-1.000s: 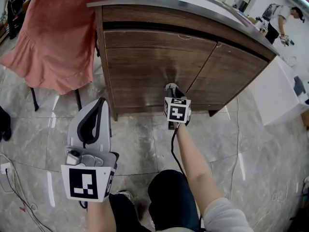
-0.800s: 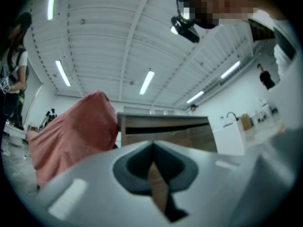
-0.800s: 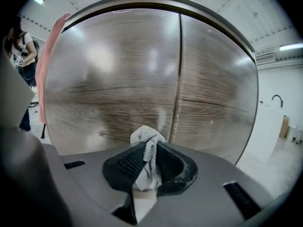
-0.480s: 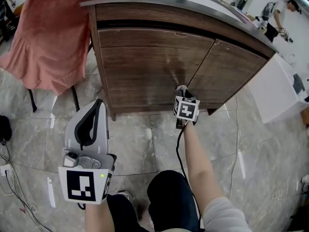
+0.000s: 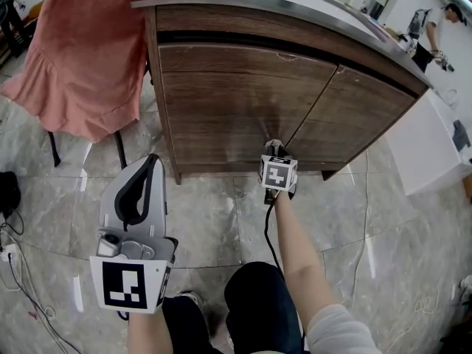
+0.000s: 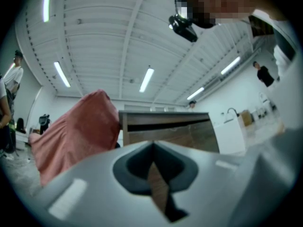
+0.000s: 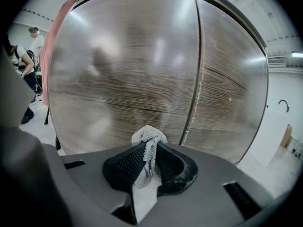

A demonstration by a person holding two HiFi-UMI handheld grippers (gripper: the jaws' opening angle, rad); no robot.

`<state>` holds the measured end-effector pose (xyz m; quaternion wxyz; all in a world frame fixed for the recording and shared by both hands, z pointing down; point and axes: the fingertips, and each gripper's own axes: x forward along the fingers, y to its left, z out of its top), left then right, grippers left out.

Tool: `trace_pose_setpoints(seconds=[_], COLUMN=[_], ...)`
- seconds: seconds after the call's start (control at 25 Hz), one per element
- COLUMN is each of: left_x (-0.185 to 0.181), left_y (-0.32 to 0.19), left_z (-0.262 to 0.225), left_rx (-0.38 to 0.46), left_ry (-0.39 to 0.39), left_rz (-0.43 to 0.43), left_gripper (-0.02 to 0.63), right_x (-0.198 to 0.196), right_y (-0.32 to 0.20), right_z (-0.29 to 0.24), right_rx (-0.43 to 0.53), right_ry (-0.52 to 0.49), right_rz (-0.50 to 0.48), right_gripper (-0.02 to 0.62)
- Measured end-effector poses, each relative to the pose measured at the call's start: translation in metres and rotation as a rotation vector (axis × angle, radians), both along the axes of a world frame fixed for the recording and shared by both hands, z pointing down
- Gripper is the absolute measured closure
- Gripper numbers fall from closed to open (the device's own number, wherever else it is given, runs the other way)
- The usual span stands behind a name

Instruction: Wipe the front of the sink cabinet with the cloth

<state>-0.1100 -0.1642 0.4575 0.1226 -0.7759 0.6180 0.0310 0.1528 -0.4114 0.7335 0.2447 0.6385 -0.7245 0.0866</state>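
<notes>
The sink cabinet (image 5: 243,102) has two dark wood doors under a grey counter; it fills the right gripper view (image 7: 142,70). My right gripper (image 5: 274,147) is shut on a small grey cloth (image 7: 148,137) and holds it against the lower part of the left door, close to the seam between the doors (image 7: 195,79). In the head view the cloth (image 5: 273,144) shows only as a small tuft at the jaw tips. My left gripper (image 5: 144,169) hangs low at the left over the floor, away from the cabinet, jaws together with nothing between them (image 6: 152,150).
A pink cloth (image 5: 81,57) drapes over a stand left of the cabinet. A white unit (image 5: 424,150) stands to the right. Cables (image 5: 22,286) trail on the marble floor at the left. A person (image 5: 431,28) stands far back right.
My right gripper with the cloth has shifted along the bottom of the cabinet front, first right, then slightly back left and down. The left gripper has hardly moved.
</notes>
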Motion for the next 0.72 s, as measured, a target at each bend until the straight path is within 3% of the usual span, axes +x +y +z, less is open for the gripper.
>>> trace_pose_setpoints(seconds=[0.4,0.72], left_x=[-0.006,-0.025], left_y=[0.005,0.013], left_z=[-0.003,-0.003], left_rx=[0.007,-0.008], left_ry=[-0.001,0.038], left_rz=[-0.019,-0.066], left_gripper=[0.6,0.6], right_x=[-0.129,-0.209], right_y=[0.027,0.044], right_z=[0.006,0.004], right_rx=[0.012,0.015], right_ry=[0.03,0.049], right_rz=[-0.237,-0.379], right_gripper=[0.528,0.526])
